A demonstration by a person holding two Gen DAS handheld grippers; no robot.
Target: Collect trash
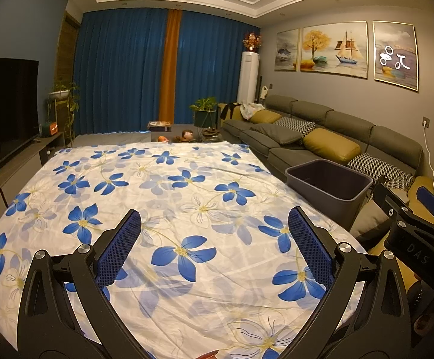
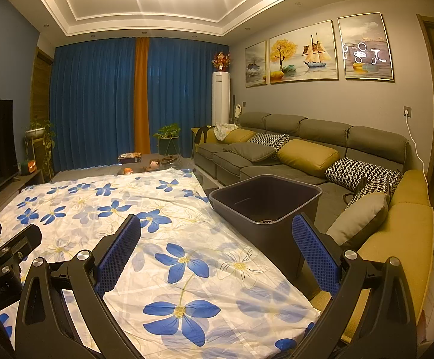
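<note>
A dark grey bin (image 1: pixel 329 187) stands at the right edge of the table, between table and sofa; it also shows in the right wrist view (image 2: pixel 264 206), with something small and dark at its bottom. My left gripper (image 1: pixel 214 239) is open and empty above the flowered tablecloth (image 1: pixel 157 197). My right gripper (image 2: pixel 217 239) is open and empty over the table's right side, just short of the bin. It also shows at the right of the left wrist view (image 1: pixel 417 209). A small orange-red scrap (image 1: pixel 208 354) peeks in at the bottom edge.
A grey sofa (image 2: pixel 276 149) with yellow and patterned cushions runs along the right wall. A TV (image 1: pixel 4 113) on a low cabinet stands at the left. Plants, a box and small items sit beyond the table's far edge (image 1: pixel 172 134). Blue curtains hang behind.
</note>
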